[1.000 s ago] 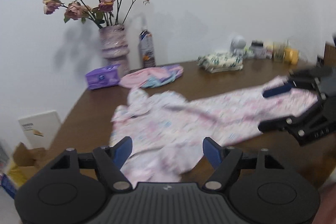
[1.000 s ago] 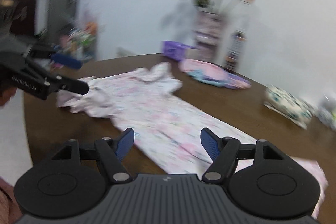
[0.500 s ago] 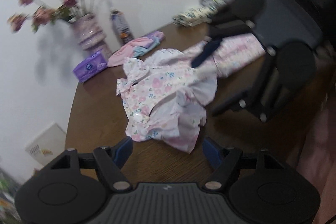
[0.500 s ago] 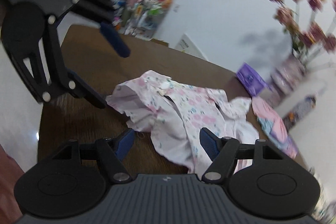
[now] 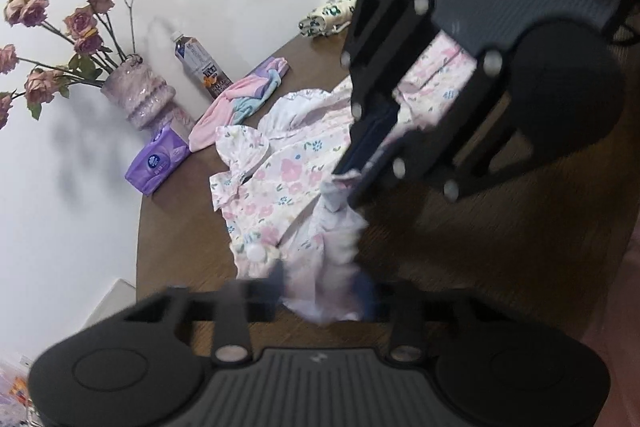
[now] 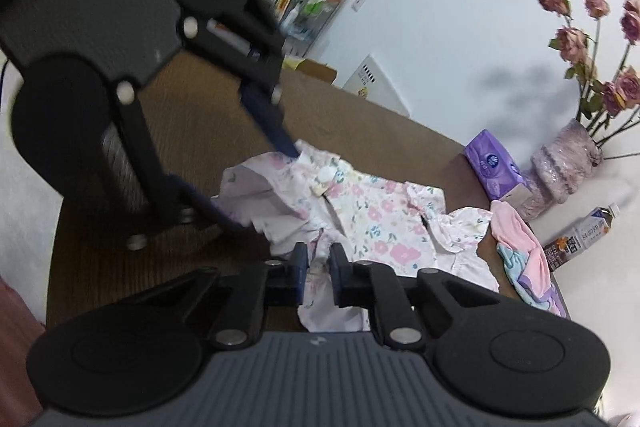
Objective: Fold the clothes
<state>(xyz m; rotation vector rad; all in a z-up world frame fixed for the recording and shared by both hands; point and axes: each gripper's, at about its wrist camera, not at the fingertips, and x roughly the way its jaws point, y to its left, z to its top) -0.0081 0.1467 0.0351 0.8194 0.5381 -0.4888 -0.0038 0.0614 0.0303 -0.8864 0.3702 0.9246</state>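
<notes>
Now both grippers' jaws have just been closing. Left gripper (image 5: 324, 287) and right gripper (image 6: 319, 267) each pinch cloth of the floral garment (image 6: 372, 215), bunched on the wooden table (image 6: 360, 115).

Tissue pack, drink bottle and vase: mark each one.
tissue pack (image 5: 157, 159), left wrist view, purple top face
drink bottle (image 5: 201, 66), left wrist view, label
vase (image 6: 565, 163), right wrist view, ribbed side

We see the left gripper (image 5: 324, 287) smeared by blur, its fingertips unclear; the right gripper (image 5: 352, 167) hides part of the floral garment (image 5: 280, 179) behind it.
</notes>
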